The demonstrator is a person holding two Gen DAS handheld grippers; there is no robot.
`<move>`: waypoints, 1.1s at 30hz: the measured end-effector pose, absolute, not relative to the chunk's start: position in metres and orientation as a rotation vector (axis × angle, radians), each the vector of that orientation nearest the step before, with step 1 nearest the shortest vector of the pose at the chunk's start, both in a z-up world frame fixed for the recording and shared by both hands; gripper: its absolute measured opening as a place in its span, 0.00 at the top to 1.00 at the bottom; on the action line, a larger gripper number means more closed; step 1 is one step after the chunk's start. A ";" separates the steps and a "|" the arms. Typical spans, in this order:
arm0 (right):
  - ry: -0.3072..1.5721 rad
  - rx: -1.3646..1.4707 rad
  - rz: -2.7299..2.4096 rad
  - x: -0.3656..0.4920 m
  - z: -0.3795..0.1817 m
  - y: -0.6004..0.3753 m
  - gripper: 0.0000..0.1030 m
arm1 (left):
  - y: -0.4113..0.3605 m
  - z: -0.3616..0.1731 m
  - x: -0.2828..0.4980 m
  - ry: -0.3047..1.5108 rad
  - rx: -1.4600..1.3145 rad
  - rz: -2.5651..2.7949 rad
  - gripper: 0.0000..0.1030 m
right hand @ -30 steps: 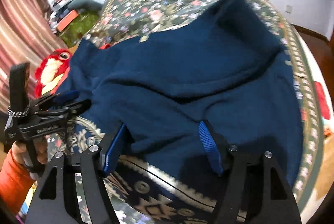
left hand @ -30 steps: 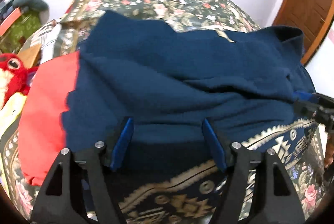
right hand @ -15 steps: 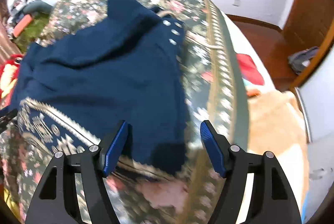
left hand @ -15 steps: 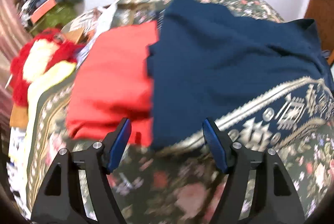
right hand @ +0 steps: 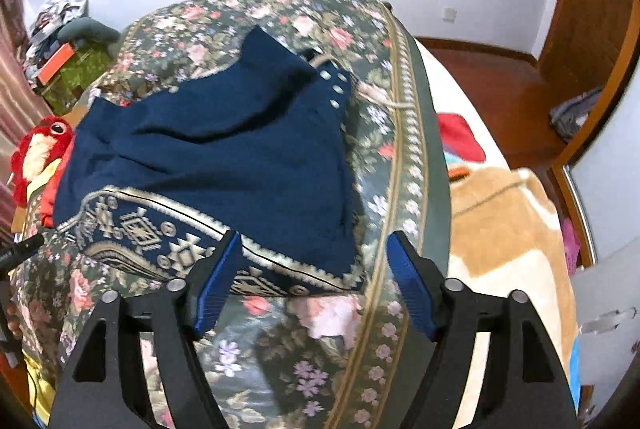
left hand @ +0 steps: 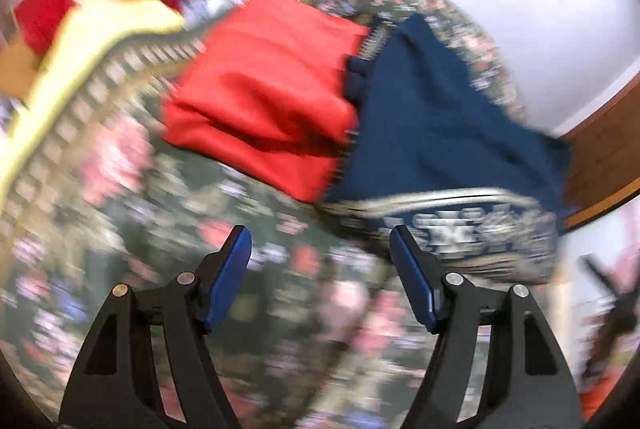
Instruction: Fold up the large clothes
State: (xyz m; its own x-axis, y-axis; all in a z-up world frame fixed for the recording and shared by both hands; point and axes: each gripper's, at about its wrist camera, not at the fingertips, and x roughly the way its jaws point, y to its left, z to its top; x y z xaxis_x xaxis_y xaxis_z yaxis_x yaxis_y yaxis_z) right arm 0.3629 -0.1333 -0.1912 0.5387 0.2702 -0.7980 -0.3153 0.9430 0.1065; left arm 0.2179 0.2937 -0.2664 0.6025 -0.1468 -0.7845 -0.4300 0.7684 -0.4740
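A navy blue garment (right hand: pixel 224 157) with a gold patterned hem (right hand: pixel 168 241) lies folded on the floral bedspread (right hand: pixel 304 361). It also shows in the blurred left wrist view (left hand: pixel 436 125), beside a folded red garment (left hand: pixel 272 93). My left gripper (left hand: pixel 320 261) is open and empty, hovering over bare bedspread in front of both garments. My right gripper (right hand: pixel 314 265) is open and empty, just in front of the navy garment's hem near its right corner.
A red plush toy (right hand: pixel 36 153) lies at the bed's left side, with clutter behind it (right hand: pixel 60 41). A tan blanket (right hand: pixel 508 225) and red cloth (right hand: pixel 460 141) lie right of the bedspread. A wooden door (right hand: pixel 588 9) stands at the right.
Both grippers have let go of the navy garment and pulled back off it. The left view swung left and is now blurred by motion; the right view swung right along the hem.
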 end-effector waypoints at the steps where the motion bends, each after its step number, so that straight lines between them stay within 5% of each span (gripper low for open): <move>1: 0.926 -0.050 0.364 0.362 -0.189 -0.128 0.25 | 0.292 -0.268 0.223 0.920 -0.761 0.132 0.31; 18: 0.993 -0.085 0.452 0.371 -0.222 -0.086 0.25 | 0.280 -0.321 0.291 0.836 -1.063 -0.078 0.31; 24: 1.025 -0.047 0.444 0.375 -0.231 -0.093 0.25 | 0.270 -0.297 0.287 0.786 -0.941 -0.042 0.54; 29: 1.030 -0.042 0.447 0.376 -0.232 -0.093 0.25 | 0.246 -0.253 0.276 0.685 -0.750 -0.047 0.54; 33: 1.033 -0.031 0.461 0.374 -0.232 -0.093 0.25 | 0.246 -0.267 0.295 0.740 -0.744 0.006 0.54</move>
